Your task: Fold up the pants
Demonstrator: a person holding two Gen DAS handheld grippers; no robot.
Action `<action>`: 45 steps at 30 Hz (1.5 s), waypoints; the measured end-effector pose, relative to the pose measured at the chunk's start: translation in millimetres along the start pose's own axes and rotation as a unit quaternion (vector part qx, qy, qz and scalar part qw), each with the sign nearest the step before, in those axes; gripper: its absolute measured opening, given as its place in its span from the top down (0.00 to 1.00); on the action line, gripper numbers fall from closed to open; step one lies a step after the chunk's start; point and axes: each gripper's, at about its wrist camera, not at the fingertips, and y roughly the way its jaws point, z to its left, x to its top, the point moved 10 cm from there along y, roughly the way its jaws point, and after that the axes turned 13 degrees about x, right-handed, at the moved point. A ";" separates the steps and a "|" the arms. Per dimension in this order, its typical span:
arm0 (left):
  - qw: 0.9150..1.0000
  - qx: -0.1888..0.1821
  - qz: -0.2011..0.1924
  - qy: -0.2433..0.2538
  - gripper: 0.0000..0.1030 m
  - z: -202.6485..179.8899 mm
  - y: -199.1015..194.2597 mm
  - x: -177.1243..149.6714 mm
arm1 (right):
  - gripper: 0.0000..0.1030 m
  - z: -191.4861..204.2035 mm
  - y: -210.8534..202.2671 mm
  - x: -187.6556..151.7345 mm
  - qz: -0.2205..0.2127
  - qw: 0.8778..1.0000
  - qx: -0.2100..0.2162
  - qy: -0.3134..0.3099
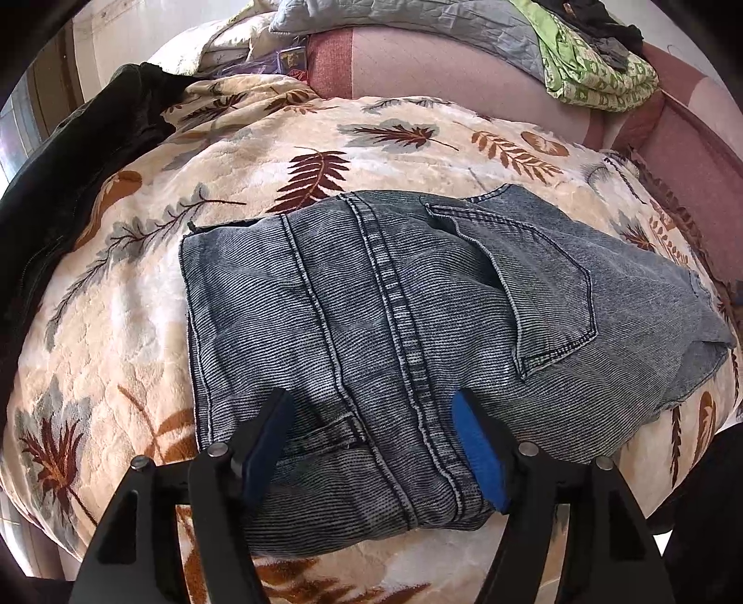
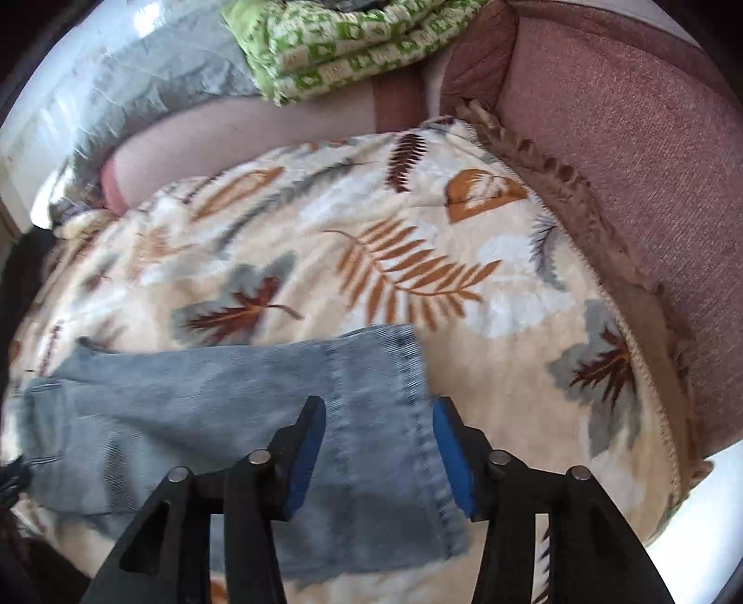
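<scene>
The pants (image 1: 394, 325) lie folded on the blanket (image 1: 139, 325). Left gripper (image 1: 371, 446) and right gripper (image 2: 376, 446) both stand spread, pinching nothing. Judge the fold nearly complete; next, regrasp one edge.

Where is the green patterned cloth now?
The green patterned cloth lies at the top of both wrist views, on the pink sofa, beside the grey quilt.

Faded blue-grey denim pants (image 1: 394, 302) lay on a cream blanket (image 1: 139, 325) printed with rust, brown and grey leaves; green-and-white patterned cloth (image 1: 599, 69) at one o'clock.
</scene>
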 end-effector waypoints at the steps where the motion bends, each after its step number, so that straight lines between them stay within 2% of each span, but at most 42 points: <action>1: 1.000 -0.001 0.000 -0.001 0.30 0.1 0.0 -0.1 | 0.39 18.5 -2.9 -11.7 0.001 0.997 0.063 0.035; 2: 1.000 -0.002 0.001 -0.003 0.30 0.2 0.2 -0.1 | 0.38 32.0 -2.2 -25.3 0.009 0.992 0.108 0.065; 3: 1.000 -0.003 0.001 -0.004 0.30 0.3 0.1 -0.3 | 0.37 39.7 2.6 -37.3 0.021 0.988 0.128 0.084; 5: 1.000 -0.004 0.001 -0.003 0.30 0.2 -0.1 -0.2 | 0.37 41.4 16.0 -54.4 0.028 0.982 0.138 0.125; 7: 1.000 -0.011 0.005 -0.006 0.30 1.8 0.7 0.0 | 0.37 26.8 32.5 -62.6 0.029 0.971 0.143 0.188; 11: 0.999 -0.021 0.016 -0.019 0.30 7.0 2.3 1.8 | 0.39 -7.4 52.1 -64.6 -0.004 0.936 0.153 0.317; 12: 0.999 -0.026 0.020 -0.023 0.30 8.3 3.1 2.0 | 0.56 -10.3 55.4 -64.4 -0.008 0.933 0.153 0.326; 13: 0.999 -0.030 0.023 -0.026 0.30 9.9 3.5 2.5 | 0.82 -11.3 57.6 -61.6 -0.008 0.939 0.144 0.313; 15: 0.998 -0.038 0.030 -0.030 0.30 13.3 3.4 3.8 | 0.93 -9.8 51.0 -61.8 -0.007 0.955 0.114 0.275; 16: 0.998 -0.040 0.032 -0.029 0.30 15.0 3.0 4.9 | 0.93 -8.9 44.1 -64.6 -0.007 0.960 0.104 0.258; 18: 0.998 -0.037 0.034 -0.029 0.30 20.7 3.0 7.8 | 0.93 -15.7 23.7 -67.0 -0.025 0.977 0.050 0.207; 19: 0.998 -0.027 0.038 -0.031 0.30 25.1 3.5 9.5 | 0.92 -20.9 23.9 -71.4 -0.014 0.982 0.029 0.187; 20: 0.998 -0.010 0.045 -0.034 0.30 31.3 4.1 10.9 | 0.91 -29.1 34.7 -82.1 0.027 0.983 0.020 0.182; 21: 0.998 0.012 0.049 -0.040 0.30 38.6 2.9 12.9 | 0.81 -36.9 46.5 -95.7 0.074 0.977 0.022 0.197; 23: 0.997 0.046 0.029 -0.047 0.31 49.9 -12.5 21.1 | 0.79 -39.5 34.4 -94.6 0.047 0.972 0.059 0.221; 24: 0.998 0.045 0.011 -0.044 0.31 48.5 -25.0 26.9 | 0.72 -38.0 23.1 -90.2 0.034 0.975 0.059 0.211; 26: 0.999 0.031 -0.023 -0.032 0.31 34.8 -50.2 40.4 | 0.62 -28.1 -2.1 -76.9 -0.007 0.974 0.082 0.211; 28: 0.999 0.013 -0.044 -0.013 0.31 8.1 -65.4 53.8 | 0.45 -2.8 -13.4 -57.9 -0.026 0.970 0.133 0.199; 29: 0.999 0.005 -0.053 -0.001 0.31 -7.3 -68.6 60.3 | 0.42 9.2 -14.1 -48.7 -0.033 0.968 0.158 0.192; 30: 0.998 0.000 -0.062 0.009 0.31 -22.8 -69.6 63.3 | 0.34 19.6 -10.7 -39.1 -0.041 0.964 0.183 0.188; 32: 0.998 0.001 -0.067 0.013 0.31 -47.8 -62.6 63.1 | 0.32 37.8 10.6 -30.4 -0.042 0.959 0.206 0.192; 34: 0.999 -0.005 -0.042 0.014 0.31 -67.4 -42.0 54.0 | 0.32 48.4 44.5 -37.8 -0.003 0.950 0.240 0.200; 35: 1.000 0.007 -0.019 0.024 0.31 -74.8 -25.0 43.5 | 0.32 44.1 65.3 -49.6 0.027 0.950 0.230 0.208; 36: 0.998 0.034 0.020 0.044 0.31 -78.8 -3.1 28.2 | 0.32 28.7 83.8 -67.5 0.062 0.954 0.188 0.227; 37: 0.995 0.062 0.033 0.069 0.29 -81.7 9.8 15.2 | 0.43 20.9 90.3 -77.5 0.071 0.950 0.187 0.240; 38: 0.993 0.082 -0.001 0.089 0.29 -85.3 5.6 17.5 | 0.45 18.9 80.4 -74.5 0.056 0.945 0.207 0.247; 39: 0.990 0.097 -0.008 0.106 0.29 -88.3 -0.6 17.9 | 0.44 15.4 64.5 -71.0 0.040 0.942 0.217 0.252; 40: 0.989 0.096 -0.007 0.115 0.29 -92.2 -7.1 19.4 | 0.43 9.7 43.8 -63.4 0.010 0.944 0.219 0.246; 41: 0.990 0.080 -0.020 0.115 0.29 -98.3 -16.8 24.4 | 0.40 1.3 20.7 -57.1 -0.022 0.947 0.216 0.239; 43: 0.990 0.059 -0.051 0.116 0.29 -111.6 -36.6 36.7 | 0.31 -28.6 -11.8 -57.3 -0.064 0.947 0.181 0.258; 45: 0.989 0.043 -0.066 0.126 0.29 -127.6 -47.3 45.0 | 0.31 -54.7 -18.4 -72.0 -0.056 0.945 0.154 0.284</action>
